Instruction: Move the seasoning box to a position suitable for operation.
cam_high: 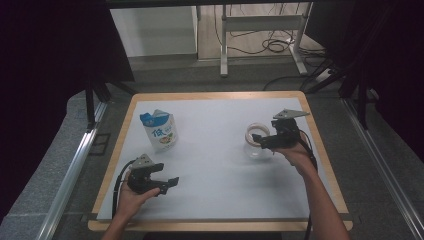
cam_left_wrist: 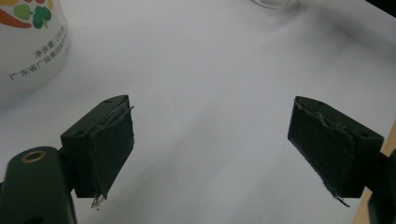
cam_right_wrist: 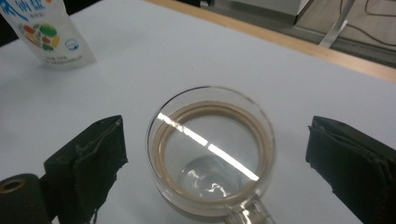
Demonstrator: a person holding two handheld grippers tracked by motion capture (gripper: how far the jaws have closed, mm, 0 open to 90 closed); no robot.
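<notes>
Surveying from above, I find the white-topped table (cam_high: 220, 195) carrying two items. Largest is the white salt pouch (cam_high: 160, 131), upright at the far left. Next is the clear glass mug (cam_high: 256, 141) at the right, standing upright with a tan ring inside its rim. My right gripper (cam_high: 261, 141) sits at the mug, jaws spread wide either side of it, pads clear of the glass. My left gripper (cam_high: 167, 184) hovers near the front left, jaws wide, nothing between them.
</notes>
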